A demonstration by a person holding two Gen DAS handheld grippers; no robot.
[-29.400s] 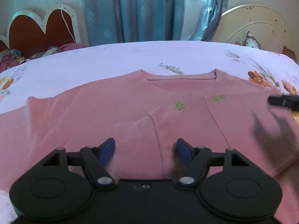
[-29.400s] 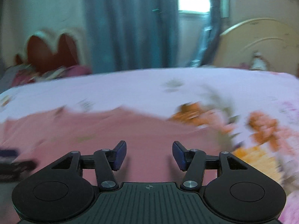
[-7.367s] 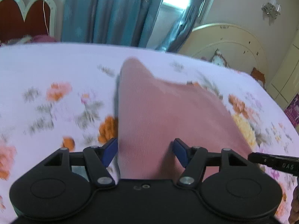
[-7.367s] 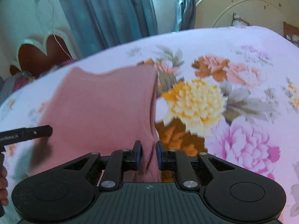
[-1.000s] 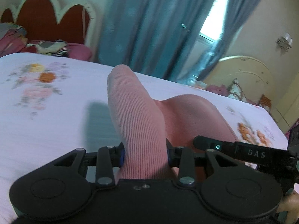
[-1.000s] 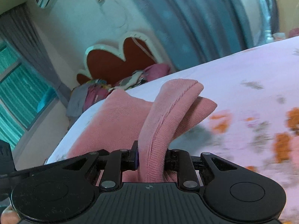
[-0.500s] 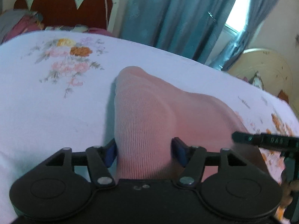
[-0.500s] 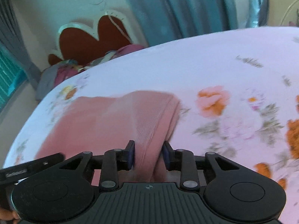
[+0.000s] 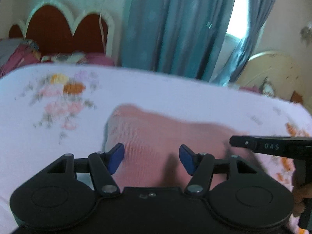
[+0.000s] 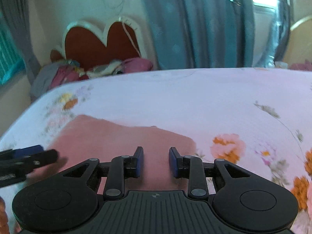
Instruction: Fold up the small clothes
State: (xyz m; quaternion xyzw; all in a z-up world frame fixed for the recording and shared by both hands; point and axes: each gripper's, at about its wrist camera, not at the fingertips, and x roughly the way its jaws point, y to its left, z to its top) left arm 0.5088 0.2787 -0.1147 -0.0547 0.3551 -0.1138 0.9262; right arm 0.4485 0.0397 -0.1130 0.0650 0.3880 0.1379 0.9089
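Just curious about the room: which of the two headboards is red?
The scalloped headboard on the left, white-edged, with clothes piled before it. The rounded headboard on the right is plain cream.

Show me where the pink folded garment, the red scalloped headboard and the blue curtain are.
pink folded garment (image 9: 156,134): left wrist view, middle of its top surface.
red scalloped headboard (image 10: 101,44): right wrist view, centre of the red panel.
blue curtain (image 9: 175,27): left wrist view, middle of the hanging cloth.
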